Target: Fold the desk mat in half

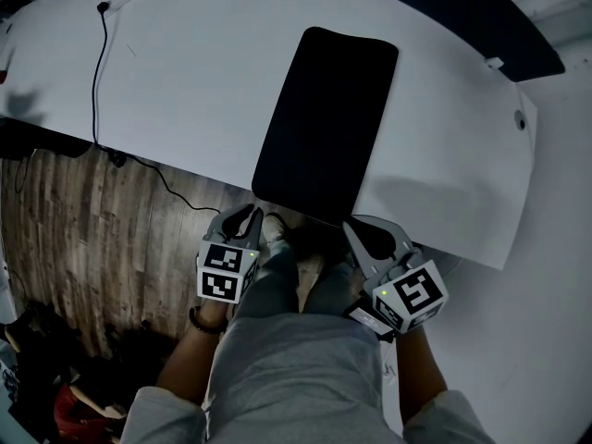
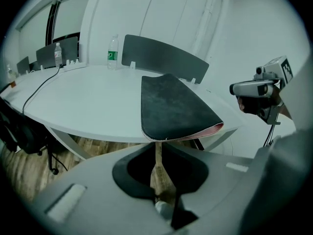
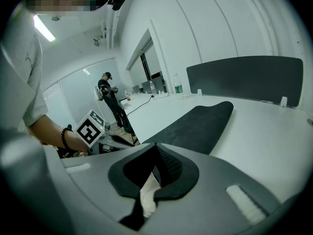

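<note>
The black desk mat (image 1: 324, 123) lies lengthwise on the white table (image 1: 185, 81), and its near end reaches the table's front edge. In the left gripper view the mat (image 2: 173, 109) hangs slightly over that edge, with a pink underside showing at its right rim. Both grippers hover below the front edge, above the person's lap and apart from the mat. The left gripper (image 1: 254, 213) (image 2: 156, 142) has a thin slit between its jaws and nothing in it. The right gripper (image 1: 354, 229) (image 3: 155, 147) has its tips together and holds nothing.
A black cable (image 1: 97, 63) runs across the table's left part and down to the wooden floor (image 1: 92, 229). A water bottle (image 2: 112, 53) and a dark panel (image 2: 164, 55) stand at the table's far side. A person (image 3: 111, 99) stands in the background.
</note>
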A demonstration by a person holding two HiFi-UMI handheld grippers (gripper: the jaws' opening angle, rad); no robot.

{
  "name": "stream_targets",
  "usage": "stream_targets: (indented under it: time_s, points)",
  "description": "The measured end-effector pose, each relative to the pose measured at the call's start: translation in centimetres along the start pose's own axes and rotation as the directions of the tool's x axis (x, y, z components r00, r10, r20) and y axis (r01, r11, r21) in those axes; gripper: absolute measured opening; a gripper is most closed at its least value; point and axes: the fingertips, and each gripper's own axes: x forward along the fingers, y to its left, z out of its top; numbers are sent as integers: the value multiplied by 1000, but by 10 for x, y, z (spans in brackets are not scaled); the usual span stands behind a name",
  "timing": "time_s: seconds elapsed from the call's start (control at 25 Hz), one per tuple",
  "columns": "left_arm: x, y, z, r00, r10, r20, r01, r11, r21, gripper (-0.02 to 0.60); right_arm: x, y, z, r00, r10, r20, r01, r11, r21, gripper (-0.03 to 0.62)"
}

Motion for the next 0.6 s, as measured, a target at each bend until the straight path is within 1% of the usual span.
stream_targets:
  time_s: [0.2,0.36,0.48,0.6]
  points:
    - [-24,-2,25,998,-13,61,12,1000,17,18,-1,1,5,1000,-16,5,16,1000,-18,6]
    - [-42,-12,50,993,-28,117,24,999,31,18,-11,-1,16,999,-28,35,29,999,-41,6]
    - [-51,-25,69,985,-42,167,39,999,24,18,-24,-5,27,998,-33,58,37,997,-69,6]
    - [-56,-43,86,980,-47,191,40,998,41,18,-41,-13,29,997,-34,71,39,996,-78,6]
